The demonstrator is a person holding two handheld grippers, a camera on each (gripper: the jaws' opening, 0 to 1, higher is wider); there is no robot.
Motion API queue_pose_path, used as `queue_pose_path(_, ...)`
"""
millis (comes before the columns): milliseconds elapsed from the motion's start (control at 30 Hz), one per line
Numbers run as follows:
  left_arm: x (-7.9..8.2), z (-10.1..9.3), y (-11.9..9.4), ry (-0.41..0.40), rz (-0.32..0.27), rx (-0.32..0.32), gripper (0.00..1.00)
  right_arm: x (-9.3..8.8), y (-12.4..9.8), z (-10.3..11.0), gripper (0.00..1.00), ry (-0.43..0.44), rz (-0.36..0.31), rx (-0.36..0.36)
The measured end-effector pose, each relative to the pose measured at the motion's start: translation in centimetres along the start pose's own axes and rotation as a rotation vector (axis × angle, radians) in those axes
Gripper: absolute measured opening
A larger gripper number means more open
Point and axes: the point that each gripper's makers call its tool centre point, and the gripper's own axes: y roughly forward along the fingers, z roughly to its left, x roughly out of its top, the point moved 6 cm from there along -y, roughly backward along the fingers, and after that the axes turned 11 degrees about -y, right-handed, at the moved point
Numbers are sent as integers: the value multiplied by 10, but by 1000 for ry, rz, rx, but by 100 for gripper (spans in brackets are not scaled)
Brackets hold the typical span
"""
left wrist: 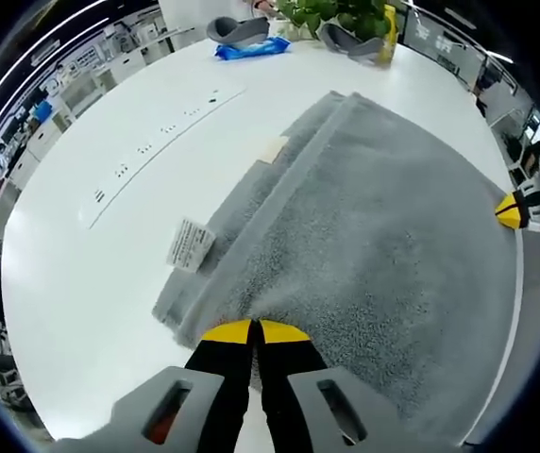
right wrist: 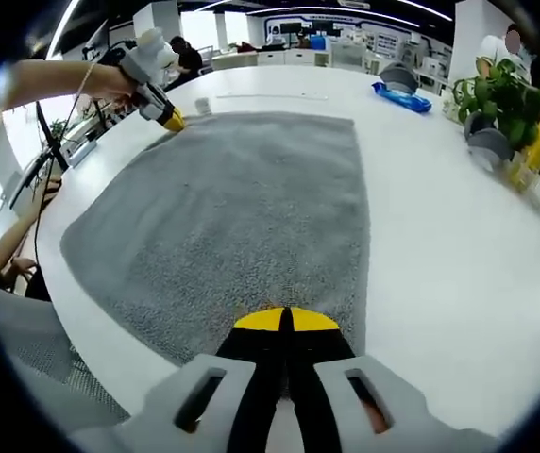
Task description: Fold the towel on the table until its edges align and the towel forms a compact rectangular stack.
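Grey towel (left wrist: 364, 226) lies on the white worktop (left wrist: 109, 245), folded at least once, label (left wrist: 191, 245) on the lower layer. Both grippers are closed on its near edge: left gripper (left wrist: 254, 331) at one corner, right gripper (right wrist: 284, 319) at the other. Next fold likely: lift together, carry to the far edge.

Nubby cloth towel (left wrist: 364, 236), smooth glossy table (left wrist: 109, 274)
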Motion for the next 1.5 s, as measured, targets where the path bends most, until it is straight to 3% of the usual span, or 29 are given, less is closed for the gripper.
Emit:
queue_pose_path(400,13,-9,2,141,30,13,2,-3,-2,8,0,-4,-13,-16)
queue_pose_path(567,12,-10,0,163,30,14,2,-3,-2,9,0,1,-20,-23)
queue_pose_path(700,9,-9,-1,136,-14,30,2,-3,-2,8,0,12,-21,-21)
queue_pose_path(800,7,-11,-4,219,-54,77,2,-2,-1,9,0,18,-10,-32)
queue_pose_path(933,6,-15,-14,154,-111,83,2,0,-1,9,0,13,4,-32)
queue_pose_path(1000,8,-20,-26,101,-152,39,2,-1,-1,7,0,56,-1,-23)
queue_pose_path(1067,10,-20,-42,77,-212,55,2,-2,-2,6,0,66,-10,-8)
queue_pose_path(1167,8,-34,-63,37,-302,14,2,-1,-3,7,0,67,-13,-3)
queue_pose_path(1267,-4,-51,-84,53,-350,13,2,-1,-3,7,0,7,-17,2)
queue_pose_path(1500,-27,-77,-106,44,-427,36,1,0,-3,6,0,-5,-10,19)
